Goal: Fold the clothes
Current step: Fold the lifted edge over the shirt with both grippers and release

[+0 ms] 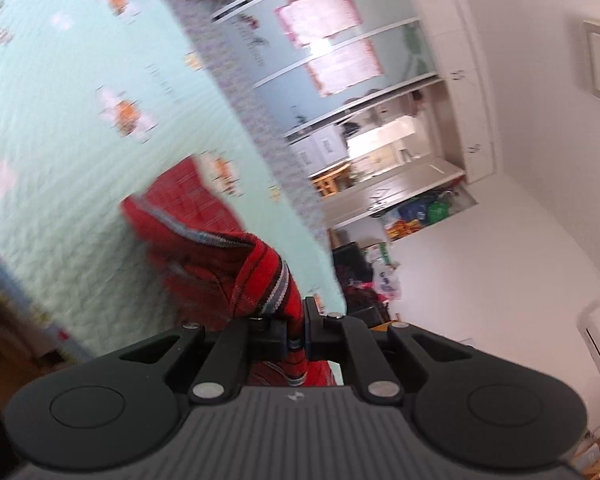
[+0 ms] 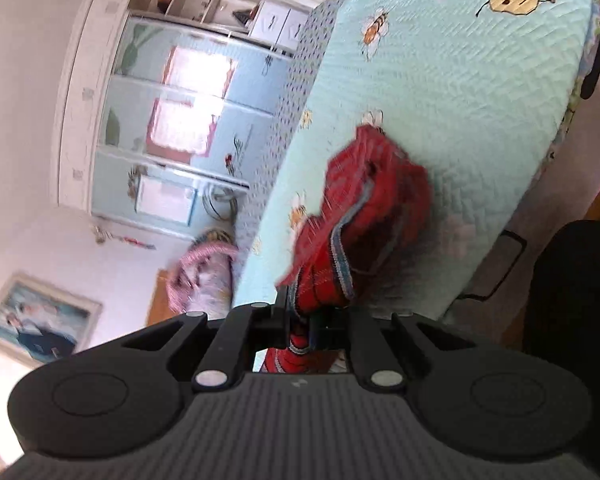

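A red garment (image 1: 188,216) with grey-blue striped trim hangs bunched over a pale green quilted bed cover (image 1: 60,100). My left gripper (image 1: 296,330) is shut on a trimmed edge of it, and the cloth runs from the jaws up toward the bed. In the right wrist view the same red garment (image 2: 372,196) shows crumpled against the bed cover (image 2: 440,80). My right gripper (image 2: 300,326) is shut on another trimmed edge. Both views are tilted and blurred. The rest of the garment's shape is hidden in folds.
Glass-fronted wardrobe doors (image 1: 340,60) and white walls stand beyond the bed. A pink patterned cloth (image 2: 204,276) lies at the bed's end. Bags and clutter (image 1: 416,212) sit by a doorway. A framed picture (image 2: 36,324) hangs on the wall.
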The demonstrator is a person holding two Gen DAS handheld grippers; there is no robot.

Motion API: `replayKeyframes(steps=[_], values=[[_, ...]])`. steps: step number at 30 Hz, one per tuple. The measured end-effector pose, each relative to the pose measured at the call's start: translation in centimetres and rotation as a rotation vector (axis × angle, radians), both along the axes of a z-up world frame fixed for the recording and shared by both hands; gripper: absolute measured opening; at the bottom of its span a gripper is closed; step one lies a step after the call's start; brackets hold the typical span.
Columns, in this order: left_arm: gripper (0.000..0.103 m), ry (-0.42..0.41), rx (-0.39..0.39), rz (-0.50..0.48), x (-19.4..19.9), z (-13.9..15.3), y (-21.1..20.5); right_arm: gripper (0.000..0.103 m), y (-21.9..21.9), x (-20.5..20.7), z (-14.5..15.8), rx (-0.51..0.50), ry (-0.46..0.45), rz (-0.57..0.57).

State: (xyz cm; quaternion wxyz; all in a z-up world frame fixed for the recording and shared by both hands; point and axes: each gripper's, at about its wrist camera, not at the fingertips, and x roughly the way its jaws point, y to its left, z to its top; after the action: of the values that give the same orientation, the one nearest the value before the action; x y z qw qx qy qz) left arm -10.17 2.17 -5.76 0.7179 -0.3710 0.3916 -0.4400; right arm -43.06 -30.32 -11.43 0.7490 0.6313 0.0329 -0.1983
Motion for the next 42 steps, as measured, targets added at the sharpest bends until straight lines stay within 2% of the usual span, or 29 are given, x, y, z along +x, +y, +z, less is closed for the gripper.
replayKeyframes(steps=[3, 6, 10, 16, 21, 25, 28, 30, 31, 33, 35, 37, 38, 39, 42], values=[[0.006, -0.025, 0.008, 0.005, 2.5, 1.0, -2.7, 0.009, -1.9, 1.1, 0.9, 0.012, -0.022, -0.034], [0.006, -0.030, 0.022, 0.016, 5.9, 1.1, -6.2, 0.009, -4.5, 4.0, 1.4, 0.008, -0.028, -0.041], [0.006, -0.006, 0.073, 0.020, 11.0, 0.4, -11.2, 0.009, -9.4, 9.1, 1.5, 0.014, -0.008, -0.042], [0.006, 0.049, 0.176, 0.027, 19.5, -1.8, -18.4, 0.009, -17.9, 17.8, -0.4, 0.064, 0.047, -0.035], [0.006, 0.077, 0.274, 0.015, 25.6, -4.9, -24.2, 0.009, -24.7, 24.8, -2.9, 0.109, 0.112, -0.025], [0.007, 0.135, 0.349, 0.006, 30.3, -8.7, -28.6, 0.010, -29.7, 29.8, -6.8, 0.184, 0.148, -0.024], [0.014, 0.189, 0.433, -0.016, 32.8, -11.9, -30.7, 0.019, -32.7, 32.7, -10.9, 0.269, 0.163, -0.017], [0.016, 0.195, 0.477, -0.044, 33.5, -13.4, -31.5, 0.028, -33.5, 33.4, -13.2, 0.305, 0.168, -0.006], [0.017, 0.170, 0.490, -0.059, 33.5, -13.4, -31.6, 0.028, -33.9, 33.7, -14.3, 0.320, 0.168, -0.002], [0.020, 0.115, 0.507, -0.090, 33.5, -12.9, -31.6, 0.029, -33.8, 32.7, -14.0, 0.290, 0.131, -0.026], [0.021, 0.097, 0.492, -0.100, 33.6, -12.0, -31.0, 0.030, -33.7, 31.7, -13.6, 0.260, 0.094, -0.050], [0.023, 0.108, 0.463, -0.101, 34.0, -11.2, -30.3, 0.043, -33.7, 30.7, -13.3, 0.230, 0.057, -0.074], [0.024, 0.127, 0.446, -0.101, 34.3, -10.9, -30.0, 0.054, -33.7, 30.2, -13.1, 0.215, 0.037, -0.087], [0.028, 0.152, 0.426, -0.101, 34.5, -10.6, -29.5, 0.055, -33.6, 29.4, -12.3, 0.202, -0.007, -0.113], [0.058, 0.208, 0.325, -0.107, 34.7, -9.6, -28.3, 0.056, -32.5, 28.4, -8.8, 0.084, -0.082, -0.114]])
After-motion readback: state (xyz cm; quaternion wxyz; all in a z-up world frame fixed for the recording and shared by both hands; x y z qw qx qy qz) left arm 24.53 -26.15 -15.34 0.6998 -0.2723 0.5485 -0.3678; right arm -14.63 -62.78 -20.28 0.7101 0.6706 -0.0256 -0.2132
